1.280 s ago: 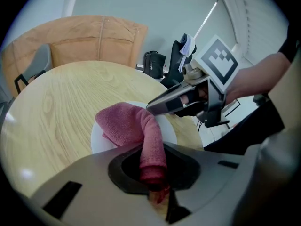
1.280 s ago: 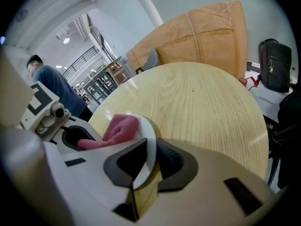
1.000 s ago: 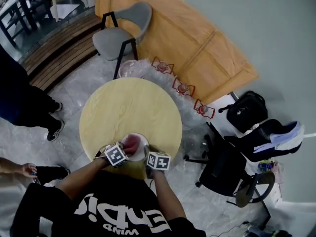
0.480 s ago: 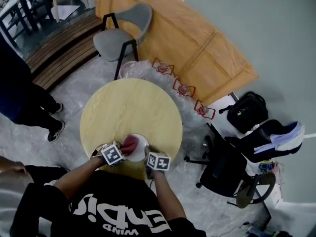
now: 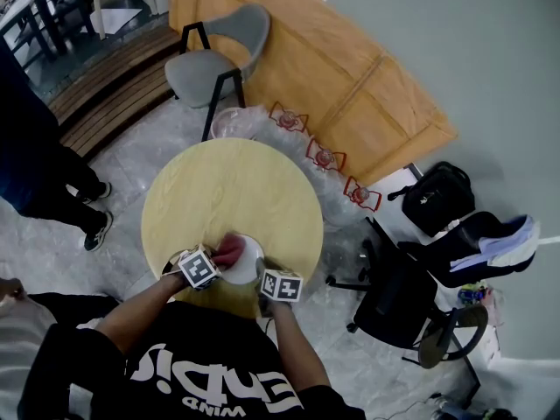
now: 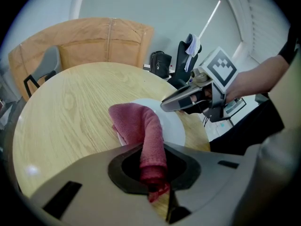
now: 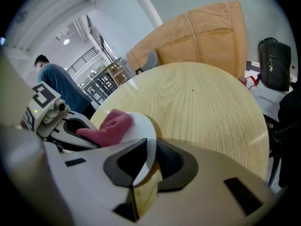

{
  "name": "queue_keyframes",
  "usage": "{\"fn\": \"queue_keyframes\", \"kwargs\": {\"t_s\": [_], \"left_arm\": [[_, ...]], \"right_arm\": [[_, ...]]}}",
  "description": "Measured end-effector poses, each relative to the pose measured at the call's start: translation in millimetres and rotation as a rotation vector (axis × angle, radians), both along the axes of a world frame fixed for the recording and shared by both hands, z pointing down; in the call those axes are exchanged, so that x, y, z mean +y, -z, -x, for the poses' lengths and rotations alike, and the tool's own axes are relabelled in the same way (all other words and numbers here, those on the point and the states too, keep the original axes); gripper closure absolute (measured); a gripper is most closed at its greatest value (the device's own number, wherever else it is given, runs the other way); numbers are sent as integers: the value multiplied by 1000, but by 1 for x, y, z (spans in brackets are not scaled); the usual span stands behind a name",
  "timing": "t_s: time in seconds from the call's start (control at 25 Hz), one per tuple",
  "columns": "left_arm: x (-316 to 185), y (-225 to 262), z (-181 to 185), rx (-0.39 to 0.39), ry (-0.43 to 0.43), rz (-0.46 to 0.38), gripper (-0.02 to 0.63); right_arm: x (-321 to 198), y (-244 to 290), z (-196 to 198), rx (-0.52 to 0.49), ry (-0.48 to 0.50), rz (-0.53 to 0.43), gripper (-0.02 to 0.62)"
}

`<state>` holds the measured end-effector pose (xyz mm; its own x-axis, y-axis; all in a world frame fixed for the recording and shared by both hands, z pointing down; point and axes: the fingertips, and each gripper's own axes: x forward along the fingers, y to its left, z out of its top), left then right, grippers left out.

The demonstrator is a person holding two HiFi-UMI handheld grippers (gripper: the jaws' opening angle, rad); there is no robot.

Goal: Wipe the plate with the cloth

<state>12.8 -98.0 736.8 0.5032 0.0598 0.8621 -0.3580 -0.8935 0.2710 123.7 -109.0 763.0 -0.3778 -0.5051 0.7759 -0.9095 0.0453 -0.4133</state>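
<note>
Head view: your left hand-held gripper [image 5: 217, 258] is clamped on the red cloth [image 6: 141, 126]. The cloth's long axis runs from its jaws out onto the white plate [image 6: 175, 126], which sits at the surface's [image 5: 227, 186] near edge. Your right hand-held gripper [image 7: 141, 166] pinches the plate's rim. Your shirt's [image 5: 201, 366] print includes "WIND".

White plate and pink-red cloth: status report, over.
Left gripper shut on pink-red towelling cloth, lying on round white plate. Right gripper clamps the plate's rim over the round wooden table. Nothing in the way.
</note>
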Motion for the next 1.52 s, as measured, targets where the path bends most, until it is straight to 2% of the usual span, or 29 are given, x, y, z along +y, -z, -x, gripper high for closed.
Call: {"fn": "queue_keyframes", "kwargs": {"t_s": [0.16, 0.44, 1.08, 1.28, 1.52], "left_arm": [[-4, -2, -9, 15, 20, -14, 554], [0, -1, -18, -5, 15, 19, 554], [-2, -6, -29, -24, 26, 15, 554], [5, -4, -42, 12, 31, 51, 554], [20, -2, -50, 40, 0, 76, 554]], "right_arm": [[0, 0, 0, -2, -2, 1, 517], [0, 0, 0, -1, -16, 4, 517], [0, 0, -1, -6, -51, 0, 520], [0, 0, -1, -13, -53, 3, 520], [0, -1, 0, -13, -53, 7, 520]]}}
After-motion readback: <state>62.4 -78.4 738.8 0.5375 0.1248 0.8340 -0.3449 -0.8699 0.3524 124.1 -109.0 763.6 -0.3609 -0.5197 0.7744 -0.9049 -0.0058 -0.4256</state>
